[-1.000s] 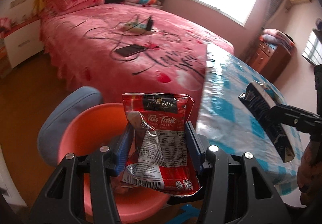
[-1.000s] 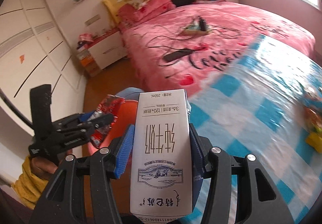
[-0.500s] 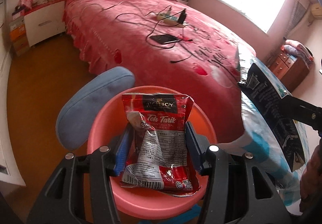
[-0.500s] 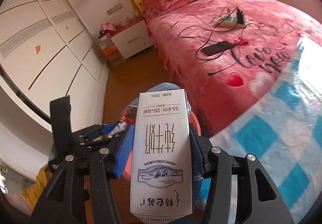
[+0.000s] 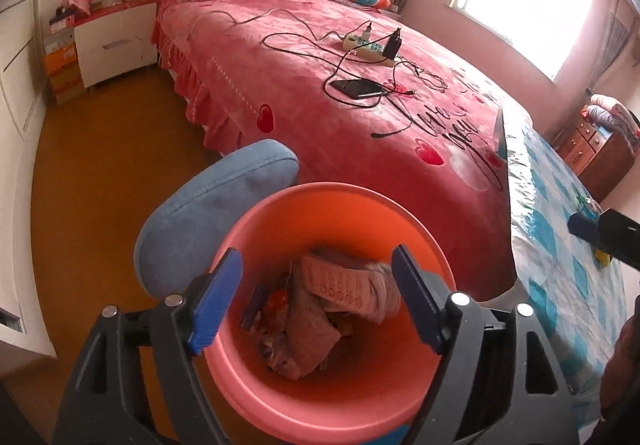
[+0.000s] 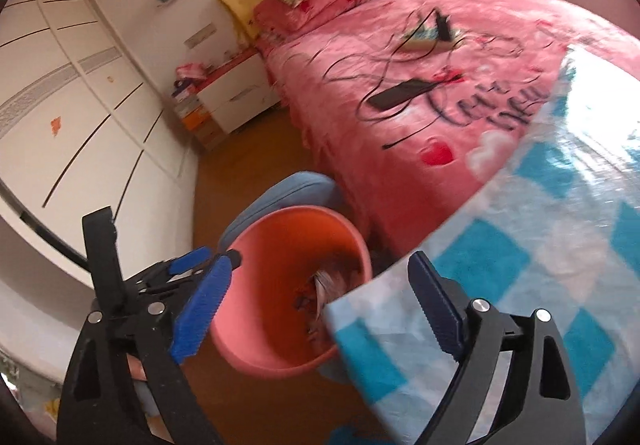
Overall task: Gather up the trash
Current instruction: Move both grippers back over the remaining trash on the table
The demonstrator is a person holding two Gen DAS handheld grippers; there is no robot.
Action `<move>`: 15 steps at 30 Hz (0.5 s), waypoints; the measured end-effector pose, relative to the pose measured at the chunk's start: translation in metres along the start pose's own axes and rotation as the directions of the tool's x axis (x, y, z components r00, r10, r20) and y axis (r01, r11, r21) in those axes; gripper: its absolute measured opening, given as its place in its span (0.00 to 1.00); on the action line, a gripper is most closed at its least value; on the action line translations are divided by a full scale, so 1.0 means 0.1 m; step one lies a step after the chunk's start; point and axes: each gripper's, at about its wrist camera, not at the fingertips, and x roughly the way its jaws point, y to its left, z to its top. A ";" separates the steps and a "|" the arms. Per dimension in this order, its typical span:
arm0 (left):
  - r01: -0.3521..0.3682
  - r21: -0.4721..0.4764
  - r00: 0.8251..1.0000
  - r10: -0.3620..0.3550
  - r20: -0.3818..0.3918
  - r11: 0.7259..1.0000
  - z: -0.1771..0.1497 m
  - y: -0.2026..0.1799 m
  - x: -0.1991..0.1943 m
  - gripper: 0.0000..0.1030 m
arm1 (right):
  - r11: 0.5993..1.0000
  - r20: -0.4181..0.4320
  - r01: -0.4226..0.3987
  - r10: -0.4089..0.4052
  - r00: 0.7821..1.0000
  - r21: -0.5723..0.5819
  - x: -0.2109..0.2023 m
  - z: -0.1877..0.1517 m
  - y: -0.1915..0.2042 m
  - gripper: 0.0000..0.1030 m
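An orange-pink plastic bin (image 5: 340, 205) stands on the floor beside the bed, with several wrappers and a carton (image 5: 340, 285) lying inside. My left gripper (image 5: 316, 297) is open and empty right above the bin's mouth. My right gripper (image 6: 320, 301) is open and empty, over the corner of the checked table, with the bin (image 6: 280, 229) just beyond it. The left gripper (image 6: 200, 259) shows at the bin's left rim in the right wrist view. The right gripper's fingertip (image 5: 584, 223) shows at the right edge of the left wrist view.
A blue padded chair back (image 5: 216, 197) touches the bin's far left side. A pink bed (image 5: 360, 85) with a phone, cables and a power strip lies behind. A table with blue checked cloth (image 5: 560, 245) is to the right. White wardrobes (image 6: 80, 105) line the left wall.
Both grippers have opened. The red Teh Tarik packet has left the left gripper and the white milk carton has left the right gripper; trash now lies in the bin.
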 end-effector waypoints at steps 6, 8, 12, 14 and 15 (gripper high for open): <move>0.028 0.044 0.999 -0.029 0.020 0.999 -0.02 -0.18 0.00 0.79 | 0.999 0.058 0.035 -0.038 0.998 0.042 -0.27 -0.09 -0.27 0.87; 0.037 0.061 0.999 -0.039 0.033 0.997 -0.03 -0.23 -0.01 0.80 | 0.997 0.081 0.056 -0.060 0.995 0.050 -0.37 -0.13 -0.35 0.87; 0.064 0.113 0.993 -0.074 0.089 0.992 -0.04 -0.39 -0.09 0.82 | 0.992 0.116 0.115 -0.121 0.986 0.056 -0.55 -0.21 -0.51 0.87; 0.085 0.132 0.987 -0.102 0.124 0.988 -0.05 -0.45 -0.13 0.83 | 0.990 0.135 0.126 -0.135 0.982 0.068 -0.63 -0.25 -0.58 0.87; 0.093 0.140 0.984 -0.113 0.139 0.986 -0.05 -0.48 -0.15 0.84 | 0.988 0.148 0.133 -0.143 0.979 0.074 -0.69 -0.28 -0.60 0.87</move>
